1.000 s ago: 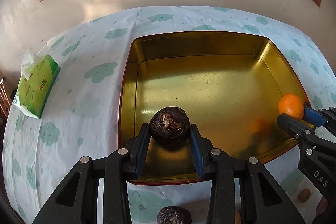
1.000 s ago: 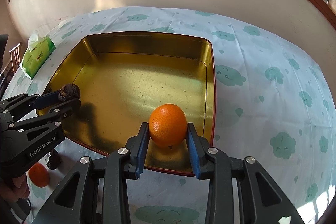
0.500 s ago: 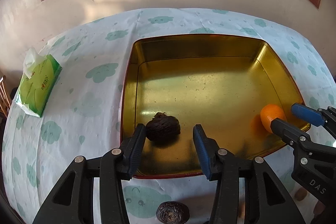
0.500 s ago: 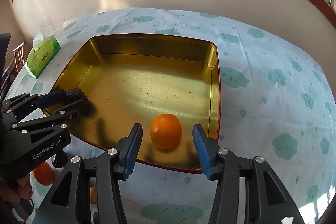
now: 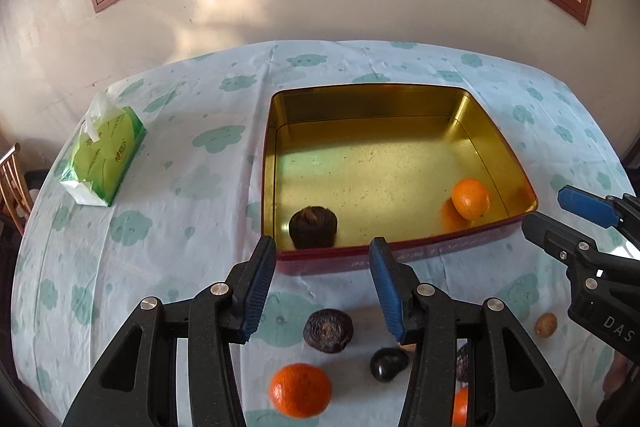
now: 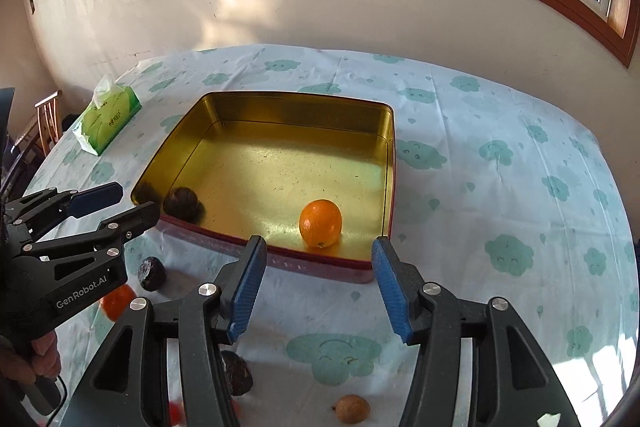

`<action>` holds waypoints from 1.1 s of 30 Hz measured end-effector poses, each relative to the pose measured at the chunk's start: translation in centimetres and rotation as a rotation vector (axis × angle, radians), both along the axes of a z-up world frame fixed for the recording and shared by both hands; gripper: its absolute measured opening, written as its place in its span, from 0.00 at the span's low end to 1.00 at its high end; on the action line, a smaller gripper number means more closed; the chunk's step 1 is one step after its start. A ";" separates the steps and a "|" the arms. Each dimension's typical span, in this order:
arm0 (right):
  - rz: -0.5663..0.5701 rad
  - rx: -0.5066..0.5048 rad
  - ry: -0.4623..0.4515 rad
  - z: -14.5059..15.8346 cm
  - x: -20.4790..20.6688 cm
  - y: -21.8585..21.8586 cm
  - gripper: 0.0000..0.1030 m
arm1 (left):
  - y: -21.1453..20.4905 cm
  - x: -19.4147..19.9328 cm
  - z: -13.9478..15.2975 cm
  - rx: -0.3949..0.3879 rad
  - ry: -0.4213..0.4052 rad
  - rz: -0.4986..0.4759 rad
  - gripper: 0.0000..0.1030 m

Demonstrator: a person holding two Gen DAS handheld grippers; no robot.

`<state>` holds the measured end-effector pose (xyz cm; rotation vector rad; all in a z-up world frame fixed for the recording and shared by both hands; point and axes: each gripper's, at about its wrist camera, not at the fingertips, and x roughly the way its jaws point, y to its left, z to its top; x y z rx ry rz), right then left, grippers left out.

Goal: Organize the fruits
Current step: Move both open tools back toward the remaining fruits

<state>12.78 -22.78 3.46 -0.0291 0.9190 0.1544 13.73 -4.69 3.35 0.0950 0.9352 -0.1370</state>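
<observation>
A gold tin (image 5: 400, 99) holds a dark wrinkled fruit (image 5: 313, 227) near its front left corner and an orange (image 5: 471, 198) near its front right. My left gripper (image 5: 322, 247) hangs open just in front of the tin, above the cloth, with nothing between its blue pads. My right gripper (image 6: 319, 255) is empty too, its jaws opening, pulled back from the orange (image 6: 321, 223). Each gripper appears at the edge of the other's view: the right gripper (image 5: 546, 209) and the left gripper (image 6: 136, 201).
Loose fruit lies on the cloud-print cloth in front of the tin: an orange (image 5: 300, 389), a dark wrinkled fruit (image 5: 328, 330), a dark smooth fruit (image 5: 388, 363) and a small brown fruit (image 5: 546, 324). A green tissue pack (image 5: 104, 155) sits far left. A wall rises behind the table.
Both grippers let go of their fruit, the left the dark one and the right the orange. Both fruits now rest in the tin. Both grippers drew back and up.
</observation>
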 end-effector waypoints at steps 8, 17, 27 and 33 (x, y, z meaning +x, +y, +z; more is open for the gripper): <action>-0.016 -0.001 -0.008 0.1 -4.8 -1.2 0.51 | 2.2 -4.8 -0.1 0.007 -0.003 0.029 0.48; -0.043 -0.008 0.025 -1.9 -10.0 -2.7 0.51 | 4.3 -10.2 -2.7 0.005 0.042 0.053 0.49; -0.067 0.008 0.087 -4.7 -12.8 -3.6 0.51 | 4.8 -12.5 -6.1 -0.006 0.102 0.064 0.49; -0.082 0.018 0.112 -5.9 -12.3 -4.1 0.49 | 5.1 -12.0 -6.5 -0.015 0.103 0.082 0.49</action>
